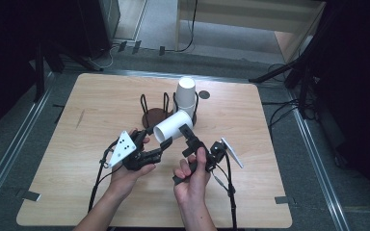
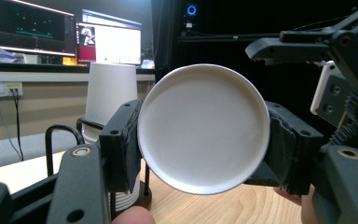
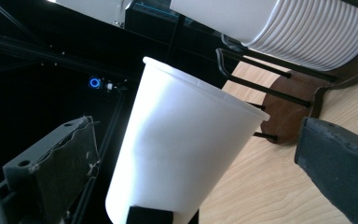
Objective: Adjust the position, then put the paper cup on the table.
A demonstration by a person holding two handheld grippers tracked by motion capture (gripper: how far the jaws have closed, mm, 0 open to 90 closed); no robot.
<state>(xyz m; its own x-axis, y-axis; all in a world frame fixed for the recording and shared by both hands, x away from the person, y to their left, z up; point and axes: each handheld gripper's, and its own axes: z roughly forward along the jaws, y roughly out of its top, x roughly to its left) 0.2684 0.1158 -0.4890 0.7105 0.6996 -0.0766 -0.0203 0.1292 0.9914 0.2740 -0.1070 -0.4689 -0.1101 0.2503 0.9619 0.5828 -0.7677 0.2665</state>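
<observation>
Right now my left claw [image 1: 158,144] is clamped on a white paper cup [image 1: 172,127], held on its side above the table [image 1: 77,144]. Through the left gripper view the cup's [image 2: 204,128] round bottom faces the camera, pinched between the two padded jaws — one pad on each side of the base, both touching it. In the high view the cup points up and away from my left hand [image 1: 132,166], its mouth end toward the cup holder.

My right claw [image 1: 189,137] sits just beside the same cup, on its right. From the right gripper view the cup [image 3: 182,144] lies between the jaws, but they stand wide apart — one pad off to the left with dark space between it and the cup wall, the other off to the right over the wood. So that claw is open and I see no contact with the cup's sides. My right hand [image 1: 192,175] holds its gripper near the table's middle.

Behind the cup stands a dark wire cup holder [image 1: 156,113] on a round wooden base, with a stack of upside-down white cups [image 1: 185,96] in its right-hand section. The stack's ribbed rims [image 3: 317,35] show at the top of the right gripper view.
</observation>
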